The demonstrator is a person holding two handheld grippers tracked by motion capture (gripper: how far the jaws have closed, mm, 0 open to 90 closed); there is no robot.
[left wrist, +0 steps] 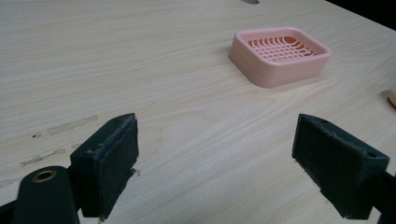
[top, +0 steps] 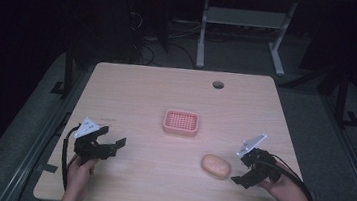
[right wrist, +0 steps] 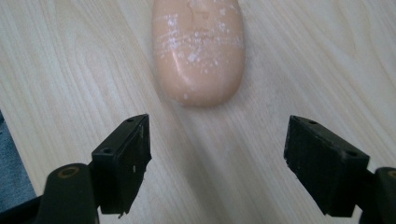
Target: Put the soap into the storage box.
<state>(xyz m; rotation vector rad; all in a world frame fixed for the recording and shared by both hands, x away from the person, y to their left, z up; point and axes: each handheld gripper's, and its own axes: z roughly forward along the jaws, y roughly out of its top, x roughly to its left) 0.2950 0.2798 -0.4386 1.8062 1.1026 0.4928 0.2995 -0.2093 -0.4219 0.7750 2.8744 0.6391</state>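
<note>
Two hand-held grippers, left point(top: 112, 141) and right point(top: 243, 171), jaws wide; soap point(top: 216, 166), pink dish point(top: 181, 122); no legible writing.

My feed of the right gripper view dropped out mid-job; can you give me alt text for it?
A peach-coloured oval bar of soap, flecked with white, lies on the pale wooden table just ahead of the right hand-held gripper. Its two black jaws stand wide open at the bottom of the picture, apart from the soap and holding nothing.

Both hands come in from 6 o'clock. Left gripper point(top: 113, 141) sits low at about 8 o'clock, jaws spread wide, pointing toward 2. Right gripper point(top: 239, 173) is at 4 o'clock, jaws also wide apart, aimed toward 9.
</note>
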